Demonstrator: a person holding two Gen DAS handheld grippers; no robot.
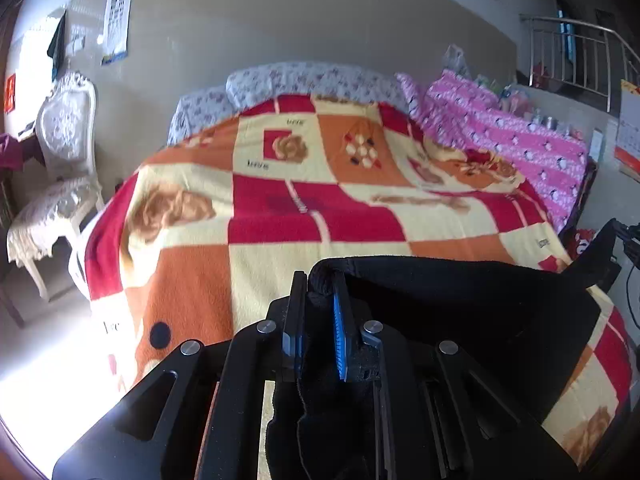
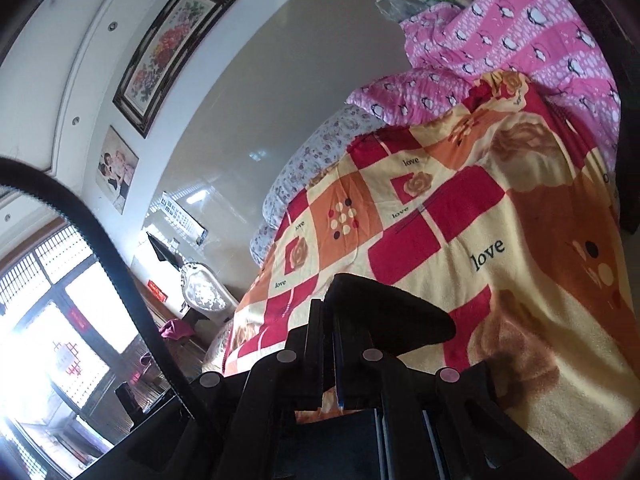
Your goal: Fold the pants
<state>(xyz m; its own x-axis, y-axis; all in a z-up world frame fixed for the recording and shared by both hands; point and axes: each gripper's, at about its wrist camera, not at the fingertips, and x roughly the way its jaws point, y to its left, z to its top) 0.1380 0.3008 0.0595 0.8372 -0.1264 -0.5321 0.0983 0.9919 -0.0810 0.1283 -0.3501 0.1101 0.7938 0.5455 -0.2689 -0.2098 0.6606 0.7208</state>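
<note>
Both claws were clenched on the soft black fabric pants (image 1: pixel 460 300): the left claw (image 1: pixel 320 304) pinched a bunched edge, the right claw (image 2: pixel 330 320) a thin corner. The garment hung lifted between them, spreading right of the left claw above the bed's fleecy red, orange and cream checked blanket (image 1: pixel 280 208). This looked like the carry-over stage; next, both edges should be lowered evenly ahead onto the blanket
</note>
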